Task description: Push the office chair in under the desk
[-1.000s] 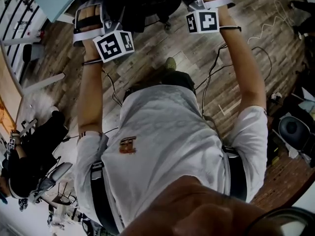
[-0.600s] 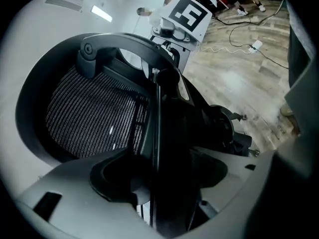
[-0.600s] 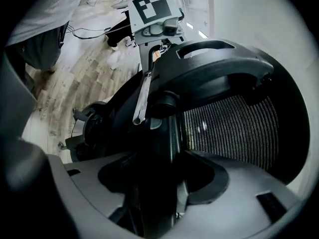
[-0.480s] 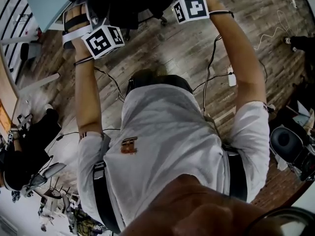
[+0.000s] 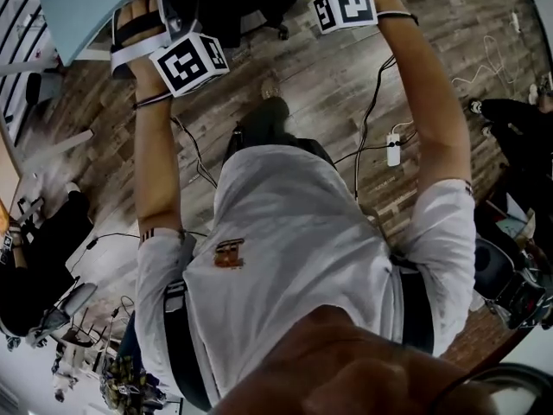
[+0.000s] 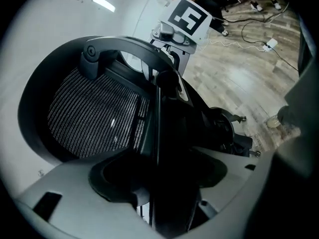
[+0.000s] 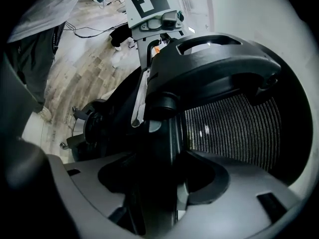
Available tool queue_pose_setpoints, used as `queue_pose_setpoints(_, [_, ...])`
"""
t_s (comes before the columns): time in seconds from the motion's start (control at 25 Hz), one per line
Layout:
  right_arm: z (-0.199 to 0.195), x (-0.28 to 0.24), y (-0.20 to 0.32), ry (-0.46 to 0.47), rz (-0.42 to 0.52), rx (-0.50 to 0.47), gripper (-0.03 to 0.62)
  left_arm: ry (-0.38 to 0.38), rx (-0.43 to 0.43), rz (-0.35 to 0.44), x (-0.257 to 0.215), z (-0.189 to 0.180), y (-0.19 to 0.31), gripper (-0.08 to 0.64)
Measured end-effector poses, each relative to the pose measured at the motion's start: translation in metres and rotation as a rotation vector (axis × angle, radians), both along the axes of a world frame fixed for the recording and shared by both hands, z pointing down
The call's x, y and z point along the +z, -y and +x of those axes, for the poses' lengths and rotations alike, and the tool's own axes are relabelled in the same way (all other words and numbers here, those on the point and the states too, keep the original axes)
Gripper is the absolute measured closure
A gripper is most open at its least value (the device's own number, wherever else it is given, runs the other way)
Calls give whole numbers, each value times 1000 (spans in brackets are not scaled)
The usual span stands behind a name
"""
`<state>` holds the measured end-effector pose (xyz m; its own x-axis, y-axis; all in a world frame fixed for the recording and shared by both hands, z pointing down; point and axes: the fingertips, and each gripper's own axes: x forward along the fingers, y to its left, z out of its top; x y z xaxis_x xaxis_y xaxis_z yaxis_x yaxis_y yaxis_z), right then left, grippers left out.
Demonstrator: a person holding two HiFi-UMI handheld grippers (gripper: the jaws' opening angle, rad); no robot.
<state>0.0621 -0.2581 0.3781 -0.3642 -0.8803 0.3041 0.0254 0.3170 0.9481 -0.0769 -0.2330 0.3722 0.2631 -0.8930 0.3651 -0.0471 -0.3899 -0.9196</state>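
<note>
The black office chair [image 5: 226, 5] stands at the top of the head view, beside the pale blue desk [image 5: 76, 7] at top left. My left gripper [image 6: 157, 169] is shut on the dark upright edge of the chair's back frame, with the mesh backrest [image 6: 94, 113] to its left. On the other side of that frame, my right gripper [image 7: 164, 176] is shut on the upright edge, and the mesh [image 7: 232, 128] lies to its right. Both marker cubes [image 5: 188, 61] [image 5: 346, 5] show at arm's length in the head view. The fingertips there are hidden against the chair.
The wooden floor carries loose cables and a white power strip [image 5: 392, 150]. One chair caster [image 5: 282, 33] shows below the seat. A person in black [image 5: 34, 258] sits at the left. Dark gear and another chair [image 5: 510, 275] crowd the right edge.
The person has stepped forward and both grippers have moved up the view with the chair. More of the desk now shows at top left.
</note>
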Motion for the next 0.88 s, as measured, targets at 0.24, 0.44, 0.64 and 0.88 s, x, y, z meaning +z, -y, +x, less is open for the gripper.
queue_pose_setpoints(0.24, [21, -5, 51, 31, 10, -37, 328, -10, -33, 8, -4, 24, 43, 218])
queue_pose_setpoints(0.44, [32, -5, 85, 68, 17, -75, 328, -33, -59, -1, -3, 38, 75, 218])
queue_pose_setpoints(0.64, [40, -9, 109, 92, 37, -61, 328, -52, -63, 7, -6, 47, 99, 216])
queue_pose_setpoints(0.88, [38, -9, 137, 92, 22, -65, 328, -33, -117, 0, -5, 44, 129, 216])
